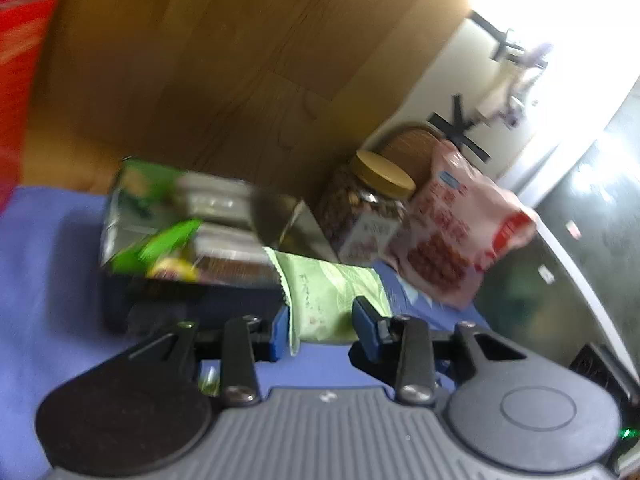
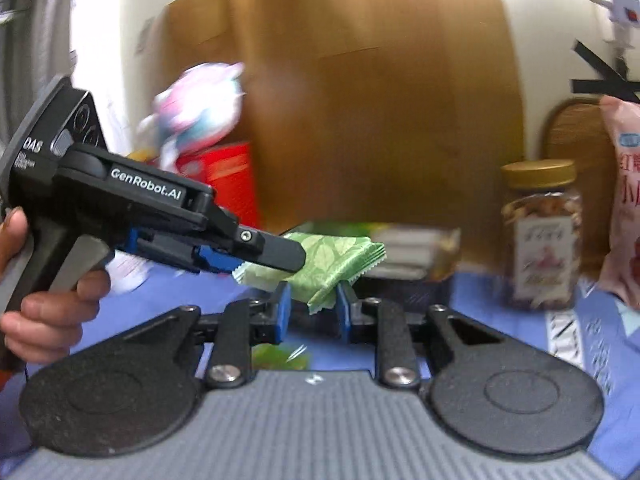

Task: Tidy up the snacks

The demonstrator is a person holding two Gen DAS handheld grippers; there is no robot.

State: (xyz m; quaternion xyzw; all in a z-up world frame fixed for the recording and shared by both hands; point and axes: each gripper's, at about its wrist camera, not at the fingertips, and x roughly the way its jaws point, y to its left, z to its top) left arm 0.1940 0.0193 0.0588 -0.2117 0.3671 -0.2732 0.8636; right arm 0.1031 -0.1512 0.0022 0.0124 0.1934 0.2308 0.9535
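I see both hand-held grippers, left [image 1: 320, 320] and right [image 2: 311, 307], each clamping 1 green snack packet [image 1: 332, 300] [image 2: 340, 264]; jar [image 2: 540, 236] and pink bag [image 1: 452, 232] stand beside the box [image 1: 192, 236].

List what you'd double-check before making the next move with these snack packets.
1. Left claw grips a green packet: ok.
2. Right claw pinches a green wrapper: ok.
3. Snack box in view ahead: ok.
4. Free room inside the box: cannot tell, too blurred.
5. Jar and pink bag stand apart from the claws: ok.
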